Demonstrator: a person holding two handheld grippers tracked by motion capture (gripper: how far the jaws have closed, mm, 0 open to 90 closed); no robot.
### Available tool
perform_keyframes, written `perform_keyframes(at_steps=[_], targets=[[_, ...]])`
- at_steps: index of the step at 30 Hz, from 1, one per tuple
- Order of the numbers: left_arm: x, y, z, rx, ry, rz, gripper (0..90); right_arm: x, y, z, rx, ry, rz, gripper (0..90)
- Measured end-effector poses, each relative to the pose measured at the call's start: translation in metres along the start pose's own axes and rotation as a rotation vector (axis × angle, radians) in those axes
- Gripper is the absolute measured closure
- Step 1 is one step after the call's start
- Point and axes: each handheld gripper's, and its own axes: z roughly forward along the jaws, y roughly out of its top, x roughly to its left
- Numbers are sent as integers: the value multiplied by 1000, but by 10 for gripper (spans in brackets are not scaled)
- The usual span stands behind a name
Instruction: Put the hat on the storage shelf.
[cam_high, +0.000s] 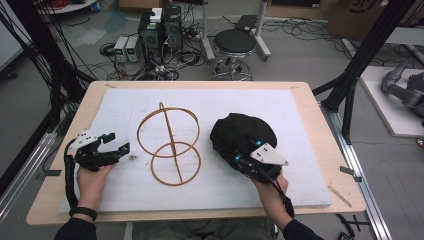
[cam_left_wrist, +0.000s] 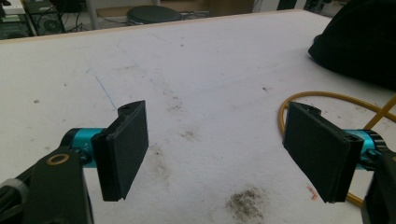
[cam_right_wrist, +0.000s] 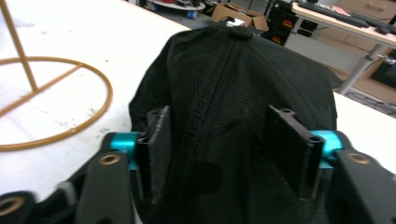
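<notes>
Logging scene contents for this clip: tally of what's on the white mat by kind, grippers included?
Black cap: 1
Gold wire hat stand: 1
Handheld grippers: 2, left gripper with jaws wide apart over the mat, right gripper with jaws either side of the cap's rear, not closed
Total: 4

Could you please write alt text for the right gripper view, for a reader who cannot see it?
The right gripper has its two black jaws apart on either side of a black mesh fabric cap lying on a white table surface. To the left lies part of a golden-brown wire stand with a ring base and a slanting stem.
</notes>
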Motion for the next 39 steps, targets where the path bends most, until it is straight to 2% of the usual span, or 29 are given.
perform_keyframes(at_steps=[1,3,5,7,11,12,17,18,21,27,31,36,39], targets=[[0,-1,0,0,-1,-5,226,0,-1,2,4,-8,-10,496],[0,-1,-1,-1,0,-6,225,0,-1,2,6,-9,-11,520],[1,-2,-2,-3,4,-10,225,1,-1,3,17,-2,-26,624],[1,-2,-2,-3,6,-12,226,1,-1,3,12,14,-34,719],[2,-2,-3,0,8,-12,225,-2,0,2,10,35,-26,789],[2,-2,-3,1,9,-13,225,-6,2,1,7,55,-24,837],[2,-3,-2,-4,6,-18,225,-13,7,-1,-4,76,4,860],[2,-3,-2,-2,4,-18,226,-16,13,-3,-25,80,0,865],[2,-3,-1,-3,2,-20,227,-19,20,-5,-44,80,12,868],[2,-3,-1,-6,0,-20,227,-27,40,-6,-112,55,66,872],[2,-3,-2,-8,-1,-21,228,-35,50,-5,-143,63,116,874],[2,-2,-2,-8,-2,-20,228,-39,64,-6,-171,60,126,874],[2,-2,-2,-9,-6,-19,228,-42,79,-7,-197,44,140,874]])
